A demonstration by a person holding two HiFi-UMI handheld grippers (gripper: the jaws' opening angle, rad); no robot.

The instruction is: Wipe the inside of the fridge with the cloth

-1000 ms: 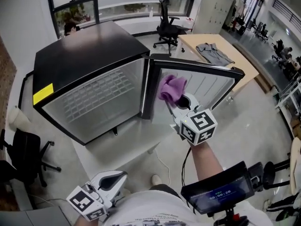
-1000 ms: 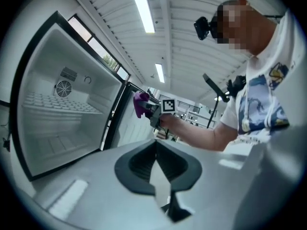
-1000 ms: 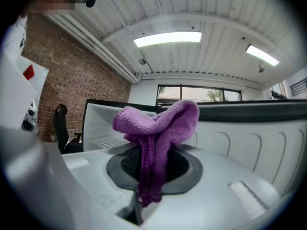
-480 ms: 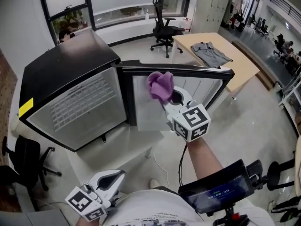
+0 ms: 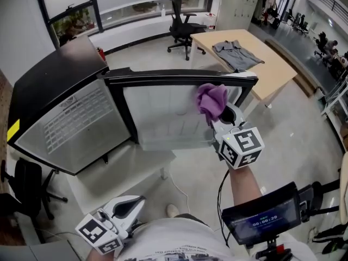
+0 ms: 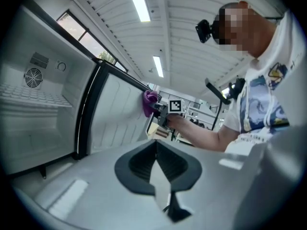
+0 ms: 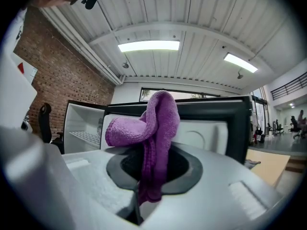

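Note:
The black fridge (image 5: 43, 86) stands open at the left, its white interior with a wire shelf (image 5: 62, 125) showing. Its door (image 5: 174, 113) is swung wide, inner liner towards me. My right gripper (image 5: 219, 115) is shut on the purple cloth (image 5: 211, 102), held up by the right end of the door's liner. In the right gripper view the cloth (image 7: 152, 128) hangs bunched out of the jaws in front of the door (image 7: 211, 121). My left gripper (image 5: 136, 203) hangs low by my body, shut and holding nothing. The left gripper view shows the cloth (image 6: 149, 102) against the door (image 6: 120, 114).
A wooden table (image 5: 272, 69) with a grey garment (image 5: 236, 52) stands behind the door at the right. A black office chair (image 5: 182, 18) is at the back, another chair (image 5: 27, 184) at the left. A cable (image 5: 182, 192) lies on the floor. A screen device (image 5: 261, 219) sits at bottom right.
The fridge door has swung wider open. My right gripper has moved right with the purple cloth, from the door's hinge side to its far end. The left gripper has stayed put.

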